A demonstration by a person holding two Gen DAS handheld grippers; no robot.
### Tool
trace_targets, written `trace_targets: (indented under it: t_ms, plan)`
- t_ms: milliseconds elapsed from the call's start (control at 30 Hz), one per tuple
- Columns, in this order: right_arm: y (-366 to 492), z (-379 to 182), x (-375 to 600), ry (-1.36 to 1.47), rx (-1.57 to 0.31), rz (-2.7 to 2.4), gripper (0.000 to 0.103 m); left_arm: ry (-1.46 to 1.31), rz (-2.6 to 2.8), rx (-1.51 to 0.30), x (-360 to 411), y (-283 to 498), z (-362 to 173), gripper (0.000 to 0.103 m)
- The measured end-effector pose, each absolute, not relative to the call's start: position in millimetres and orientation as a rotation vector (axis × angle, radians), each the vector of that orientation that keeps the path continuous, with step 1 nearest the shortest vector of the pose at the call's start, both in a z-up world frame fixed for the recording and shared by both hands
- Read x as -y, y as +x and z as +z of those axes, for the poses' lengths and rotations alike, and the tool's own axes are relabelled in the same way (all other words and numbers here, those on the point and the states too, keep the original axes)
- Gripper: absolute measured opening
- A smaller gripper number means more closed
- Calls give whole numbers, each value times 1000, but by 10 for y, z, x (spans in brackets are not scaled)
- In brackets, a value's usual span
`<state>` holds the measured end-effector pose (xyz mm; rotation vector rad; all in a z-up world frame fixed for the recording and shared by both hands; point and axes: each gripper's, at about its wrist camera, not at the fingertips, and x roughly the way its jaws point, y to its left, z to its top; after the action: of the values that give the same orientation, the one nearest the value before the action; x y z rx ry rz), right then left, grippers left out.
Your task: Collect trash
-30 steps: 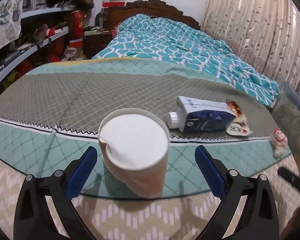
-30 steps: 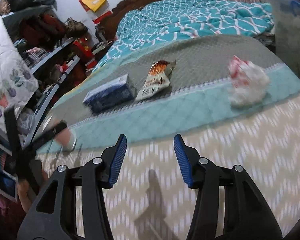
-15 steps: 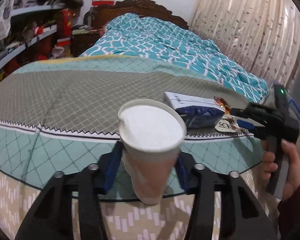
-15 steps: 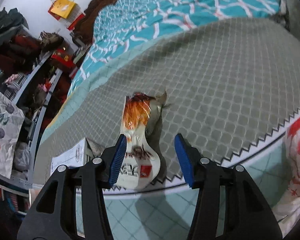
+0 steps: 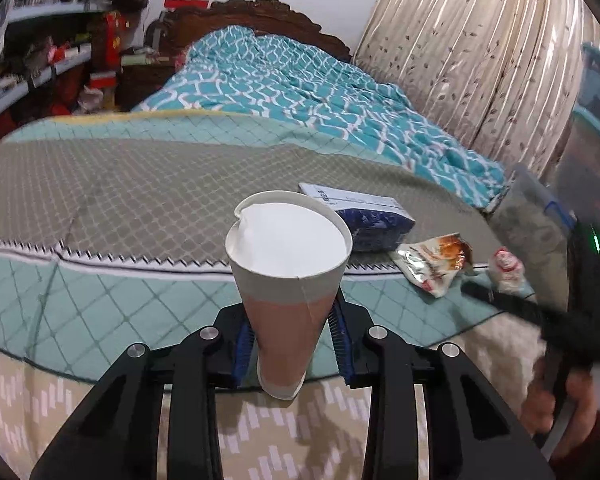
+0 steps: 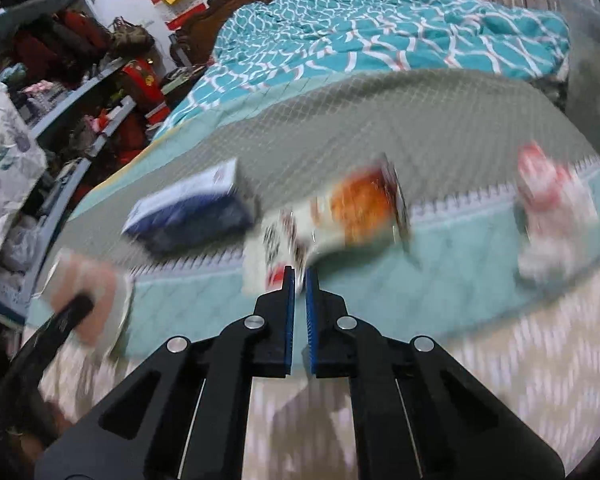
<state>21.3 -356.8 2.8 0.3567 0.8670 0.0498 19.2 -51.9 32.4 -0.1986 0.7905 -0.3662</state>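
The left gripper [image 5: 294, 340] is closing on a paper cup [image 5: 288, 276], its pads pressing it. At two o'clock lie a blue carton [image 5: 366, 216] and crumpled wrapper [image 6: 552, 216]. The right gripper [image 6: 300, 276] pinches a snack wrapper [image 6: 340, 216].

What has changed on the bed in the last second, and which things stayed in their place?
The left gripper went from wide open around the pink-and-white paper cup to gripping it, still closing. The right gripper shut on the orange-and-white snack wrapper and pulled it nearer the bed's edge. The blue-and-white carton and the crumpled red-and-white bag stayed put.
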Motion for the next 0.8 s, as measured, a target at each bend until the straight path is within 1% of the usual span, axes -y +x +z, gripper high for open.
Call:
trace_targets:
  t_ms: [167, 233, 267, 367, 433, 467, 500, 533, 567, 600, 700, 800]
  plan:
    - [-463, -33, 3522, 335, -864, 107, 8, -206, -461, -807, 539, -106, 307, 31]
    - [-516, -71, 3576, 389, -886, 156, 8, -206, -507, -817, 584, -229, 297, 31]
    - [-479, -76, 3617, 419, -889, 173, 11, -208, -523, -823, 603, -263, 288, 31]
    - [-346, -81, 3765, 532, -885, 191, 12, -176, -526, -817, 672, -326, 283, 31]
    - [-221, -90, 3815, 601, -880, 188, 30, -176, -531, -819, 701, -332, 269, 31]
    - [-156, -94, 3840, 625, -873, 179, 65, -171, -531, -815, 707, -345, 268, 31]
    - [-96, -100, 3867, 653, -847, 154, 84, -166, -533, -812, 710, -357, 269, 31]
    - [-15, -113, 3880, 662, -843, 138, 83, -160, -535, -809, 726, -362, 265, 31]
    - [60, -130, 3878, 670, -846, 134, 79, -157, -536, -808, 731, -358, 263, 32]
    - [151, -155, 3872, 683, -848, 126, 73, -154, -540, -807, 737, -360, 262, 32]
    - [375, -208, 3849, 693, -841, 76, 67, -148, -555, -806, 754, -371, 255, 32]
    - [560, -217, 3811, 693, -818, 36, 64, -145, -575, -806, 762, -393, 253, 32]
